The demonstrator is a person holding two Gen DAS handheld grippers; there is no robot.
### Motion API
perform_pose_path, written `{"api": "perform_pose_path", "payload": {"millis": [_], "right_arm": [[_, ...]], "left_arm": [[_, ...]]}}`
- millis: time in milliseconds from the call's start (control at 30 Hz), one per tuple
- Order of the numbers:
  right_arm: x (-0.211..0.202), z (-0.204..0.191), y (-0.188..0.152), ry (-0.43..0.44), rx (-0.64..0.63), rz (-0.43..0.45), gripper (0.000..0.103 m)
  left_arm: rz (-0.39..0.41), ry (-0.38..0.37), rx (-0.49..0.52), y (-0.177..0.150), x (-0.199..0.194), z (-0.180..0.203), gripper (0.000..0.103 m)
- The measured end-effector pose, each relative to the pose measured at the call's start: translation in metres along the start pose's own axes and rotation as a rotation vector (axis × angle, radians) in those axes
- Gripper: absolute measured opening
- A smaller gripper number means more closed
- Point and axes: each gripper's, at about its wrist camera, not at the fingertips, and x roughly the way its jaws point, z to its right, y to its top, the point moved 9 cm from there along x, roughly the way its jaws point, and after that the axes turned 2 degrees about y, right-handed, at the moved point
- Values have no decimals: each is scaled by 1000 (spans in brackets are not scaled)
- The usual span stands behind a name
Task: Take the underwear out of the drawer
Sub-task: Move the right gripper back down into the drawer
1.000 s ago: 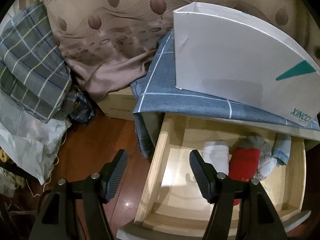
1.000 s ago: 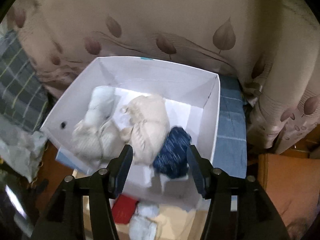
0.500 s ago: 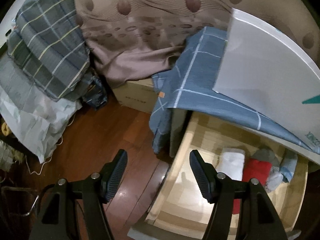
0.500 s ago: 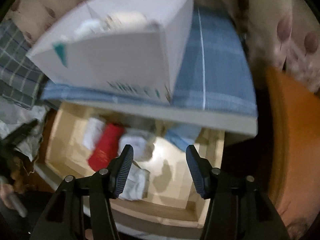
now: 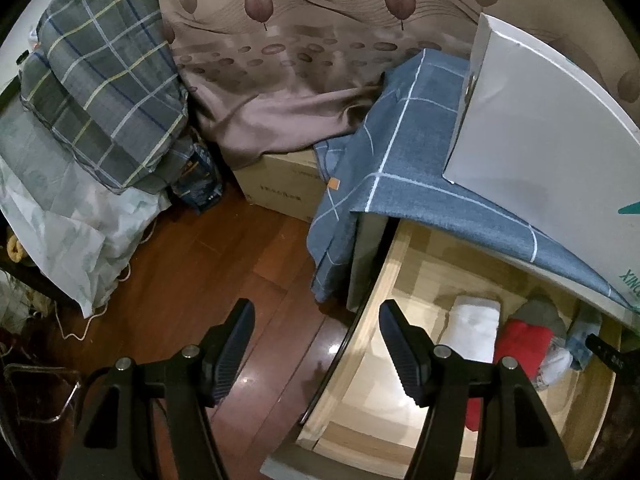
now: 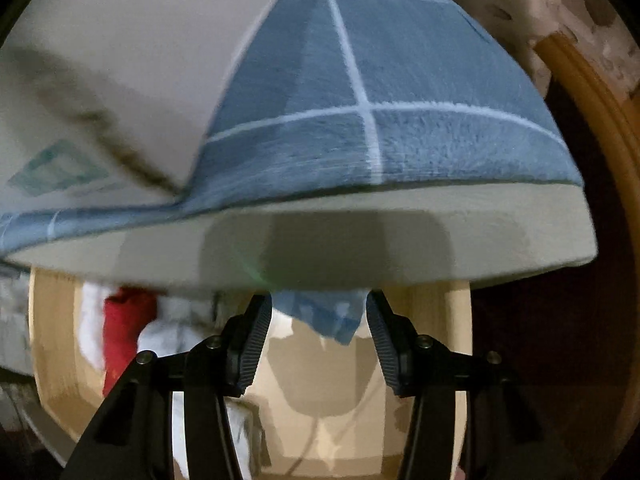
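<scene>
Blue underwear [image 6: 320, 314] lies at the drawer's [image 6: 52, 344] back under the cabinet top, between the right gripper's [image 6: 318, 344] part-open, unpressing jaws; push deeper before clamping, while the left gripper [image 5: 316, 344] hangs wide, empty.

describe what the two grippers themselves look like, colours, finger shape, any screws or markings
Both the left gripper and the right gripper are matte black, each with two wedge-shaped fingers faced with ribbed dark pads. Small silver screw heads sit at the finger pivots. No cables, markings or sleeves show.
</scene>
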Motion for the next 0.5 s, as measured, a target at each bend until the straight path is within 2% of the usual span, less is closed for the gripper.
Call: {"api": "perform_pose_path", "payload": {"millis": [100, 267, 367, 433, 500], "right_arm": [[5, 4, 2, 1, 50, 16, 48], [20, 10, 4, 5, 115, -8, 48], [26, 11, 5, -19, 123, -9, 49], [27, 10, 5, -15, 134, -7, 47], [30, 11, 4, -22, 137, -21, 36]], "left_arm": [[-9, -4, 4, -1, 1, 0, 66], [-5, -7, 13, -2, -1, 2, 66], [-11, -7, 28, -3, 1, 4, 66], [-9, -4, 36, -3, 1, 5, 66], [-4, -3, 40, -2, 1, 6, 66]]}}
